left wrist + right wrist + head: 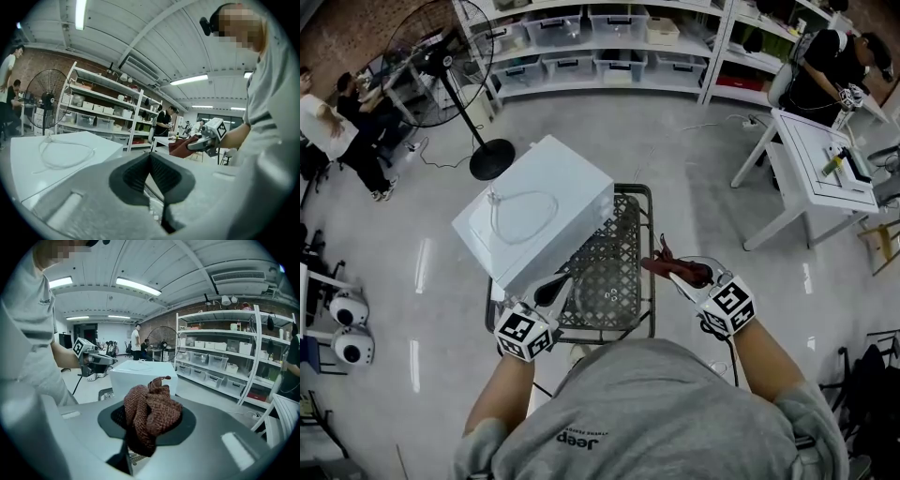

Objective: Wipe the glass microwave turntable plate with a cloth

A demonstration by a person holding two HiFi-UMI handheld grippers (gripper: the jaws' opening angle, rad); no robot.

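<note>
In the lower middle of the head view, the left gripper (561,284) is clenched on the near-left rim of the glass plate (605,281), which sits over the mesh table (630,323). To the right, well apart from the plate, the right gripper (680,275) clamps a bunched reddish-brown cloth (150,416). Beyond, up and to the left, stands the white microwave (539,220).

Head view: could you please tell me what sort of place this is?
Probably a workshop or lab: white shelving with storage bins, a pedestal fan, and a person working at a white table.
</note>
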